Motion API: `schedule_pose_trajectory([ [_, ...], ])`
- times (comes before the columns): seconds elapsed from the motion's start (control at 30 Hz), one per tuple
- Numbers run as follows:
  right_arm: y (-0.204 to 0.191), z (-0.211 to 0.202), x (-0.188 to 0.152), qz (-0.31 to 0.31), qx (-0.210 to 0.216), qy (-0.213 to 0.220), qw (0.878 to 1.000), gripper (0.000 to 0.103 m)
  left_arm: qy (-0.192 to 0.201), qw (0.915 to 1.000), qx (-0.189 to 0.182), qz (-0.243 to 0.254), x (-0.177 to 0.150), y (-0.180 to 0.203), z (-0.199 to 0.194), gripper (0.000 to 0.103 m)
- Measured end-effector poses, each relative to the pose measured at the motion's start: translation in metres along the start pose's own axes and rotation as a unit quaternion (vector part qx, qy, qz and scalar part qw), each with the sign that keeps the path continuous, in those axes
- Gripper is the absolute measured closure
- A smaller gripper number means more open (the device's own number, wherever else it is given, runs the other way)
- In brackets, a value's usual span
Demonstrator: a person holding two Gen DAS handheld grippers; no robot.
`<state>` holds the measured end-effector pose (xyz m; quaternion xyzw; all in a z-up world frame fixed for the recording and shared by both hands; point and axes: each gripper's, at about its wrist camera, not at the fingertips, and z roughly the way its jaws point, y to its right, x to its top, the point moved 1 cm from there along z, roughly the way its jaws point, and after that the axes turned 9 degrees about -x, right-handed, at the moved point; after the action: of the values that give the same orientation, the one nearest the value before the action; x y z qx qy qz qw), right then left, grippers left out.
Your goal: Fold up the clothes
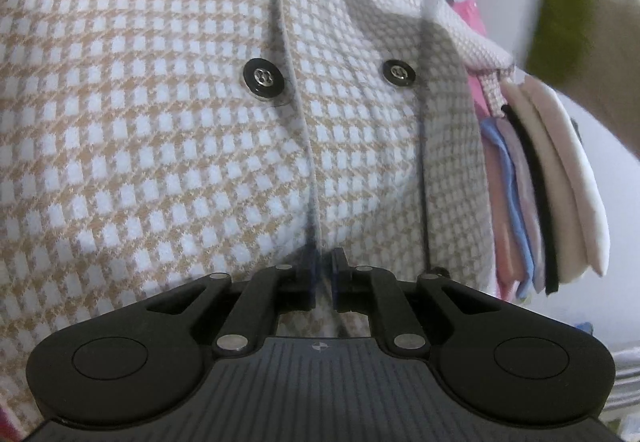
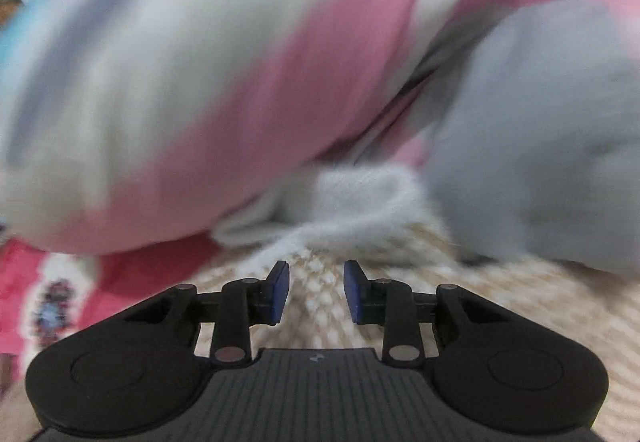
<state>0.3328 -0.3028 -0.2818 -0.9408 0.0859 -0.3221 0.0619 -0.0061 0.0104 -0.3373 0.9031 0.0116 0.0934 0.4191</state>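
In the left wrist view the houndstooth jacket (image 1: 168, 114) filled nearly everything ahead of my left tool (image 1: 322, 276), lying spread out with its front placket running from far to near straight down the middle. That seam was the jacket's long axis as I saw it, and it led directly into the tool's jaws, which stood all but closed with the placket edge passing between them; I judged I had that edge pinched, though the contact itself sat too close under the fingers for me to be sure. Two black buttons flanked the seam just beyond, the left button (image 1: 262, 77) and the right button (image 1: 398, 72). Farther right, just beside the jacket's hem, sat a stack of folded clothes (image 1: 556, 178) in pink, blue, black and cream, and above it a blurred green-and-tan shape I could not identify.

In the right wrist view my right tool (image 2: 316, 292) hovered with its jaws partly apart and nothing between them, over the same tan-and-white weave (image 2: 320, 278), which lay near and under it. Beyond were a blurred pink-and-white garment (image 2: 224, 110) to the left and a pale grey one (image 2: 540, 130) to the right.

So the left tool sat on the centre line, and I judged any fold would turn about that seam.
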Motion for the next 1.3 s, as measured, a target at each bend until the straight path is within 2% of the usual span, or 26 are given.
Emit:
schedule_pose_trajectory([
  [0.1,0.031,-0.082,-0.017,0.004,0.004,-0.004,1.000,0.071,-0.008,0.9999,0.006,-0.007,-0.001,0.000,-0.004,0.094],
  [0.17,0.052,-0.136,-0.041,0.023,-0.001,-0.018,1.000,0.070,-0.014,0.9998,0.013,-0.009,0.000,0.000,-0.005,0.094],
  [0.23,0.080,-0.177,-0.068,0.048,-0.013,-0.055,0.997,0.069,-0.018,0.9996,0.020,-0.010,0.007,0.007,0.004,0.094],
  [0.33,0.110,-0.215,-0.125,0.082,-0.052,-0.120,0.988,0.062,-0.024,0.9993,0.027,-0.012,0.011,0.010,0.010,0.093],
  [0.47,0.140,-0.237,-0.216,0.131,-0.103,-0.203,0.965,0.057,-0.034,0.9988,0.034,-0.011,0.018,0.011,0.020,0.093],
  [0.53,0.145,-0.233,-0.249,0.149,-0.101,-0.220,0.959,0.056,-0.040,0.9984,0.038,-0.011,0.021,0.012,0.025,0.092],
  [0.6,0.148,-0.225,-0.270,0.147,-0.096,-0.222,0.959,0.048,-0.044,0.9980,0.041,-0.016,0.025,0.011,0.032,0.092],
  [0.63,0.149,-0.221,-0.276,0.140,-0.090,-0.220,0.961,0.037,-0.047,0.9978,0.043,-0.018,0.027,0.011,0.034,0.091],
  [0.67,0.151,-0.216,-0.283,0.132,-0.084,-0.218,0.963,0.032,-0.049,0.9977,0.044,-0.019,0.028,0.011,0.036,0.091],
  [0.77,0.161,-0.209,-0.305,0.111,-0.068,-0.230,0.964,0.026,-0.053,0.9974,0.047,-0.016,0.029,0.011,0.039,0.091],
  [0.87,0.171,-0.205,-0.325,0.114,-0.048,-0.242,0.962,0.027,-0.052,0.9974,0.048,-0.013,0.029,0.012,0.039,0.091],
  [0.9,0.173,-0.207,-0.327,0.119,-0.042,-0.240,0.963,0.029,-0.052,0.9974,0.048,-0.012,0.028,0.012,0.039,0.091],
  [0.93,0.175,-0.208,-0.328,0.128,-0.041,-0.244,0.960,0.046,-0.052,0.9974,0.049,-0.010,0.028,0.013,0.039,0.091],
  [0.97,0.177,-0.209,-0.329,0.138,-0.042,-0.249,0.958,0.072,-0.052,0.9973,0.050,-0.010,0.029,0.013,0.040,0.091],
  [1.0,0.176,-0.214,-0.327,0.149,-0.037,-0.251,0.956,0.086,-0.052,0.9972,0.052,-0.009,0.030,0.014,0.041,0.091],
  [1.03,0.175,-0.219,-0.324,0.161,-0.030,-0.252,0.954,0.093,-0.053,0.9971,0.054,-0.009,0.030,0.015,0.041,0.091],
  [1.1,0.170,-0.233,-0.315,0.174,-0.021,-0.247,0.953,0.094,-0.055,0.9965,0.062,0.003,0.034,0.019,0.047,0.091],
  [1.2,0.166,-0.265,-0.300,0.232,-0.003,-0.236,0.943,0.094,-0.063,0.9945,0.079,0.028,0.036,0.028,0.049,0.094],
  [1.3,0.163,-0.282,-0.298,0.260,-0.016,-0.237,0.936,0.097,-0.069,0.9929,0.093,0.028,0.039,0.029,0.052,0.098],
])
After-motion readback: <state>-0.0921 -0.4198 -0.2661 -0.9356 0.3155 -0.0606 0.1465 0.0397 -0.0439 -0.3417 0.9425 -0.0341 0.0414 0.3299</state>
